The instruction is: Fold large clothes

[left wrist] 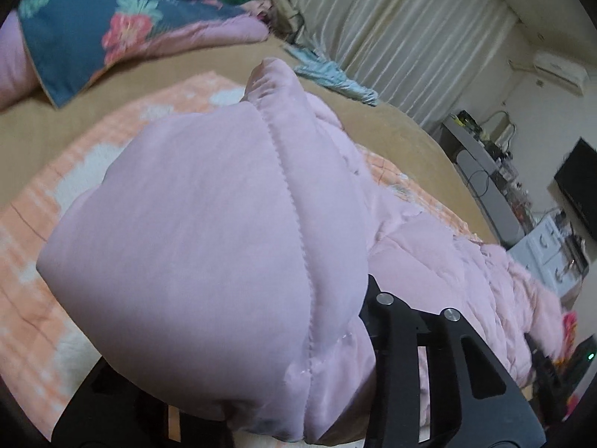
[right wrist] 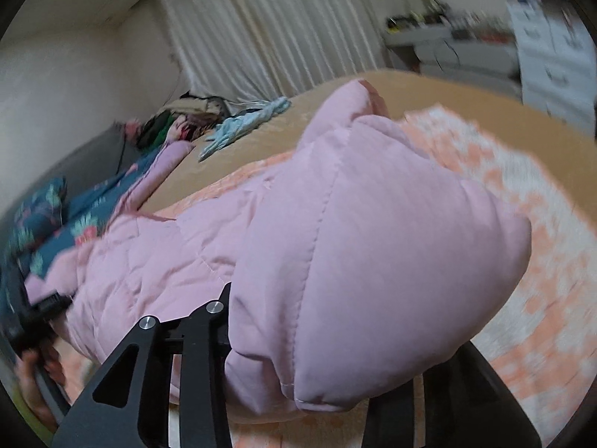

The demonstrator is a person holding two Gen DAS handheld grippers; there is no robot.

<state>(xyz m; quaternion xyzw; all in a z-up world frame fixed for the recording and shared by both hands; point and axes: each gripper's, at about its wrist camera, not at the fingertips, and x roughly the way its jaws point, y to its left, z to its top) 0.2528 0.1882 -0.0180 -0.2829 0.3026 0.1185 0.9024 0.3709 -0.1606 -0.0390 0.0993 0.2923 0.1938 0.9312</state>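
- I am holding up the puffy pink coat (left wrist: 209, 224) above the orange blanket (left wrist: 44, 224) on the bed, so I can fold it over.
- My left gripper (left wrist: 298, 392) is pinching one end tight.
- My right gripper (right wrist: 317, 384) is pinching the other end.

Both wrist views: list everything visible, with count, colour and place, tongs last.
padded jacket: one, pink, bunched in front of both cameras
blanket: one, orange and white, under the jacket
bedsheet: one, tan, under the blanket
floral quilt: one, navy with pink lining, far side of the bed
light blue garment: one, on the sheet near the curtain
curtain: one, cream, behind the bed
left tongs: black, gripping the jacket
right tongs: black, gripping the jacket
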